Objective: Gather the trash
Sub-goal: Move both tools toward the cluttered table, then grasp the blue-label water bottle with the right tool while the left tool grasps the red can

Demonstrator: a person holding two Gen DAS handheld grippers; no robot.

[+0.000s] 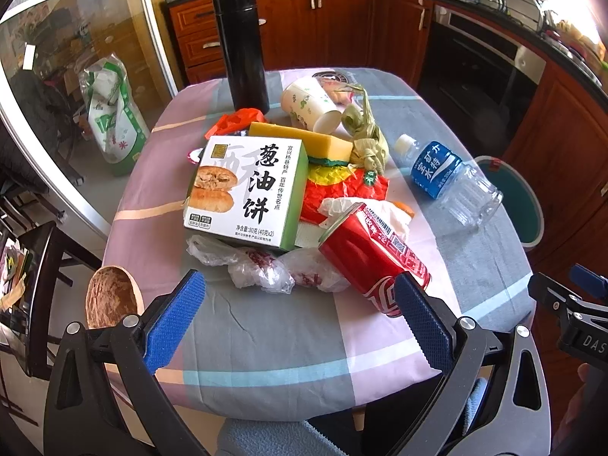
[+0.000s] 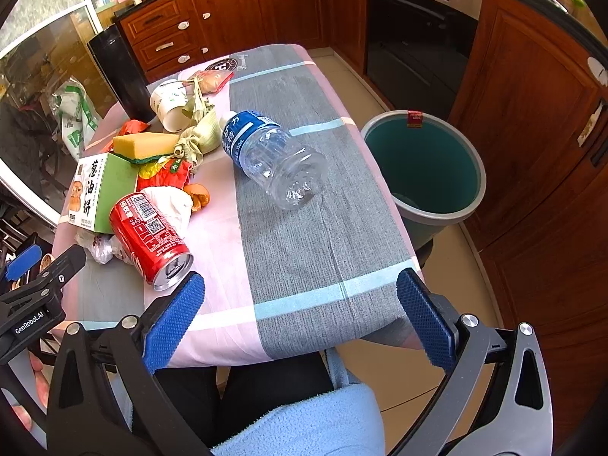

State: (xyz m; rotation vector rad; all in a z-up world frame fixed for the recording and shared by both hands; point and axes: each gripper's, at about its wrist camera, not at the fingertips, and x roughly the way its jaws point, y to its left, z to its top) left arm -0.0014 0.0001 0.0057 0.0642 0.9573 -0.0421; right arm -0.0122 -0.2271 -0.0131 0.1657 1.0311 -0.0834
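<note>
A heap of trash lies on the cloth-covered table [image 1: 266, 334]: a white-and-green pastry box [image 1: 247, 190], a red can [image 1: 374, 256] on its side, crumpled clear bags [image 1: 266, 266], a paper cup [image 1: 309, 104], a yellow sponge [image 1: 304, 140] and an empty water bottle [image 2: 271, 155]. A green bin [image 2: 423, 167] stands off the table's right edge. My left gripper [image 1: 300, 294] hovers open over the near edge, just short of the bags and can. My right gripper [image 2: 300, 296] is open too, above the near right corner, the can [image 2: 150, 237] beside its left finger.
A tall black flask [image 1: 243, 49] stands at the far side of the table. A wooden bowl [image 1: 112, 298] sits at the near left. Wooden cabinets [image 2: 258, 3] and an oven [image 2: 418, 26] line the back. A white-and-green sack [image 1: 112, 114] stands behind the glass door at left.
</note>
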